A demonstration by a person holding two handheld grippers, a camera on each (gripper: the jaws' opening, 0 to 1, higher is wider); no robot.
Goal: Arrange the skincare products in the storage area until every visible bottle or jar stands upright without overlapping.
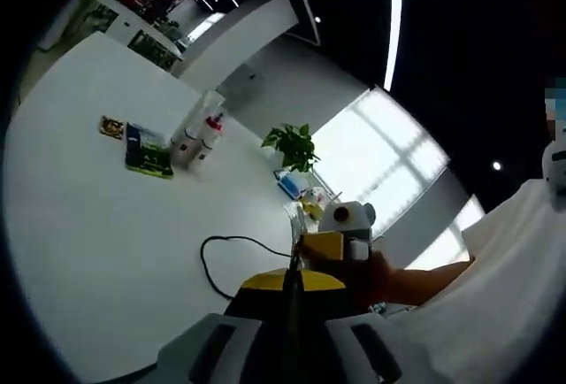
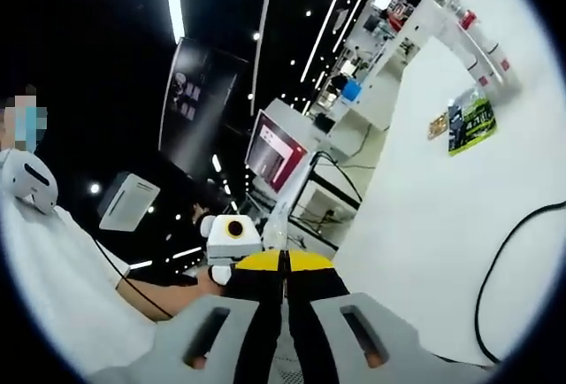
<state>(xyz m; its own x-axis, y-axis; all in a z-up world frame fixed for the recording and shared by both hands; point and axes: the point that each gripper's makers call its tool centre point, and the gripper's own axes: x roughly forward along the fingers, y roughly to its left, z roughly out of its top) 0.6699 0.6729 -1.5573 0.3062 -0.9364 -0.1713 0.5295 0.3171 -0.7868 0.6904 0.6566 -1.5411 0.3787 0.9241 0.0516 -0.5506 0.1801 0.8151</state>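
Two slim white bottles with red caps stand upright and close together far off on the white table. They appear again in the right gripper view as bottles near the table's far end. My left gripper is held well short of them, its yellow-tipped jaws pressed together with nothing between. My right gripper is also shut and empty, off the table's edge. It sits close beside the left one as a yellow block held by a person's hand.
A green and blue packet and a small snack packet lie beside the bottles. A black cable loops across the near table. A potted plant and small items stand at the far edge. A person in white stands close.
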